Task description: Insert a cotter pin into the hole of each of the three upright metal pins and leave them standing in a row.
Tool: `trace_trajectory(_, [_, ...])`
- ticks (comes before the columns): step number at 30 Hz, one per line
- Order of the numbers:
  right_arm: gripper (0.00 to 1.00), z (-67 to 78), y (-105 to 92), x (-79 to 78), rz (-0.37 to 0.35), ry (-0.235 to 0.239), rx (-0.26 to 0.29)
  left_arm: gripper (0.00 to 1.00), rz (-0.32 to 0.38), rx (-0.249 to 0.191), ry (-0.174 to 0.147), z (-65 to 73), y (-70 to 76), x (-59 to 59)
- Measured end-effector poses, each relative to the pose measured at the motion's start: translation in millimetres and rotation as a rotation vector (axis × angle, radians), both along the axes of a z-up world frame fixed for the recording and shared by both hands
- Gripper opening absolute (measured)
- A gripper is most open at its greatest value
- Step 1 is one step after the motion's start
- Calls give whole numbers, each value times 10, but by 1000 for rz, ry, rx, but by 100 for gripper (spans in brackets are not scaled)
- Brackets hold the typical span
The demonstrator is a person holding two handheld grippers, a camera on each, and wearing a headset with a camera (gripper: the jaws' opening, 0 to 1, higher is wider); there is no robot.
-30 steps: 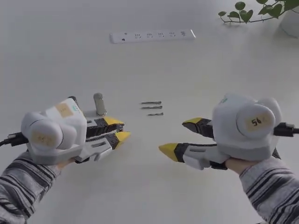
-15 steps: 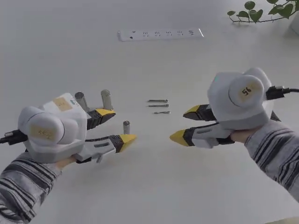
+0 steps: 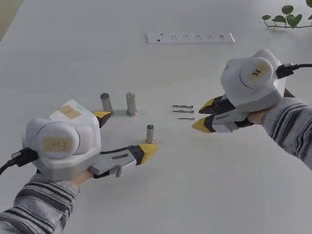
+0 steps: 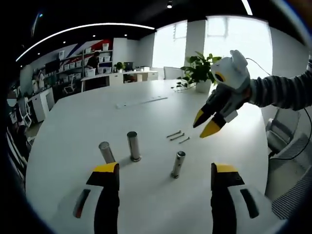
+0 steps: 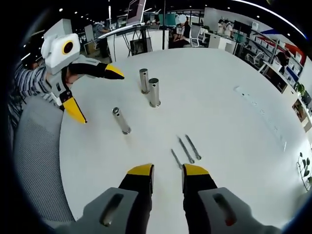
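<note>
Three short metal pins stand on the white table: two side by side and a third nearer me. My left gripper is open wide, and the near pin stands just ahead of its yellow fingertips, untouched. Three thin cotter pins lie in a close stack right of the metal pins. My right gripper hovers just right of them, its jaws open a narrow gap with nothing held. In the right gripper view the cotter pins lie just beyond the fingertips.
A white power strip lies along the far side of the table. A potted plant's leaves reach in at the far right corner. Bare tabletop stretches in front of me.
My left gripper has opened wide, and the near metal pin now shows by its tips. The right gripper has moved left toward the cotter pins and narrowed its jaws.
</note>
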State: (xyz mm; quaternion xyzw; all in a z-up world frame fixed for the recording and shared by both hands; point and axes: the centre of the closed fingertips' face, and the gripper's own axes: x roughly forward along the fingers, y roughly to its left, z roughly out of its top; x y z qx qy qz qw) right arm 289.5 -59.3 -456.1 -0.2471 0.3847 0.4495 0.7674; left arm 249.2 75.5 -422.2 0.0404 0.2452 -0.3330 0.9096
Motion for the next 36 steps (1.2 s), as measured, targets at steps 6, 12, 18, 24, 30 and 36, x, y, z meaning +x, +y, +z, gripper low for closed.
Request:
trace_trajectory(6, [13,-150,5,146,50,25,-39,84,66,-4,7,16,141,-9])
trace_trajectory(12, [10,-242,8,153,98,43,-84,89,90,11,21,1,246,-67])
trace_trajectory(18, [7,-317,10,157,140,64,-126,90,94,24,18,23,293,-123])
trace_trajectory(24, [3,-375,-20,141,174,79,-173,88,92,47,20,21,346,-164])
trace_trajectory(30, [0,-371,-37,150,211,75,-201,86,95,54,26,17,387,-203])
trace_trajectory(36, [0,-362,-34,167,228,61,-211,85,96,63,30,18,411,-237])
